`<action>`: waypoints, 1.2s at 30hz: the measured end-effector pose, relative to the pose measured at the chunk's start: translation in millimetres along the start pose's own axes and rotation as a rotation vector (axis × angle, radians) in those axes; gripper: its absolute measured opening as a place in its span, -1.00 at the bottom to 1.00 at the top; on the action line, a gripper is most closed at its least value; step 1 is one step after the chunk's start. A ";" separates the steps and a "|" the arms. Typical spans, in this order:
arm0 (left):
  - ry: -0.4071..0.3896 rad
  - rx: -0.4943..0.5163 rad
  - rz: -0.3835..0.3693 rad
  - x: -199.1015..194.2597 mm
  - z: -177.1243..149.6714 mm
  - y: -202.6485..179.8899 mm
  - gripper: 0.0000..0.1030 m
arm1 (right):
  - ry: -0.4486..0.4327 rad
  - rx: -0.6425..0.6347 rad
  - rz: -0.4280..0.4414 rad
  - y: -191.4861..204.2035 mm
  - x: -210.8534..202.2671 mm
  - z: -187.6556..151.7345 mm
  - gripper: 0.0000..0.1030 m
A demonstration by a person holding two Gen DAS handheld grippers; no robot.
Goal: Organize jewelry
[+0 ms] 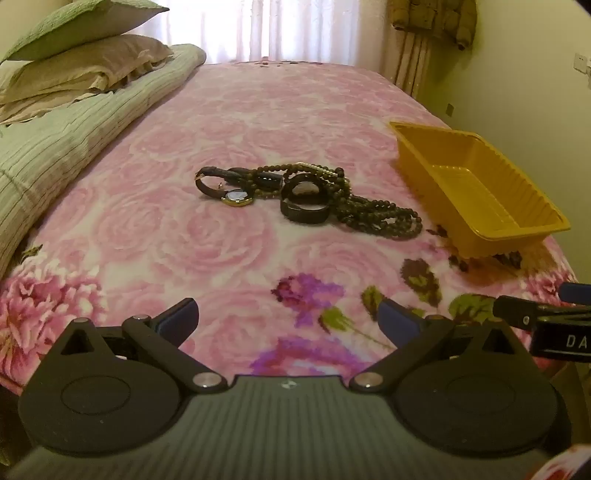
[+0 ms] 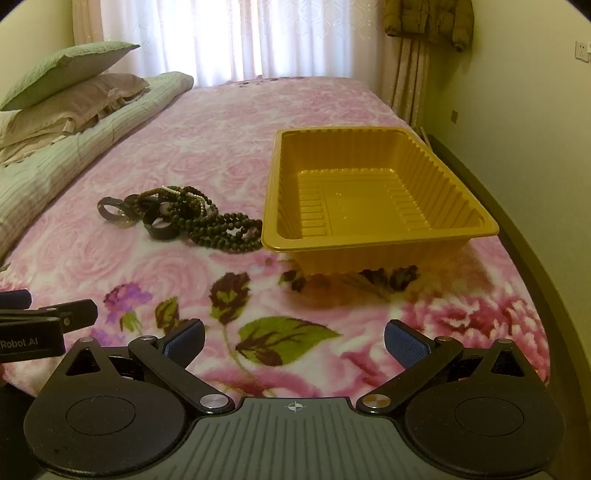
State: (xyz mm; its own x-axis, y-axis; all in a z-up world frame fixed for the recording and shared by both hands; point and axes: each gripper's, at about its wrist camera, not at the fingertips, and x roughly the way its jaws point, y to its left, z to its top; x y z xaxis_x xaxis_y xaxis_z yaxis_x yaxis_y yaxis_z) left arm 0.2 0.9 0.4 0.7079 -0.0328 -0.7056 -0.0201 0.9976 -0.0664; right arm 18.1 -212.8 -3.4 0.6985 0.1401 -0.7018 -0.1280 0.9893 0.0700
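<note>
Watches (image 2: pixel 122 214) tangled w/ beads (image 2: pixel 221 229), count unclear, jacket (image 1: pixel 436 22) cut off at top

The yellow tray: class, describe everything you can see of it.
The yellow tray is a rectangular, thin, glossy plastic-looking container with ribbed walls, a flat rim and a stepped floor. It sits upright and empty on the pink floral blanket, right of the jewelry pile; the dark bead strand reaches its near-left corner.

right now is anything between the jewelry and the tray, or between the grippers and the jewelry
Nothing visible. The jewelry pile lies on bare blanket right beside the empty yellow tray. Only open blanket lies between it and the left hand-held gripper and the right hand-held gripper, both open.
</note>
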 end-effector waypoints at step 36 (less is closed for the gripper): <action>-0.003 0.005 -0.002 -0.2 -3.7 -0.2 0.99 | -0.008 0.020 0.001 -0.2 -3.3 0.9 0.99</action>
State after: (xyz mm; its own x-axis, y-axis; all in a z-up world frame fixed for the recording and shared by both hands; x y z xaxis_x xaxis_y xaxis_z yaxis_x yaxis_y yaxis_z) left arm -2.6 0.5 -2.0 0.7098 -0.0347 -0.7035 -0.0150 0.9978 -0.0644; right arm 16.5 -213.4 -0.4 0.7038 0.1413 -0.6962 -0.1148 0.9898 0.0848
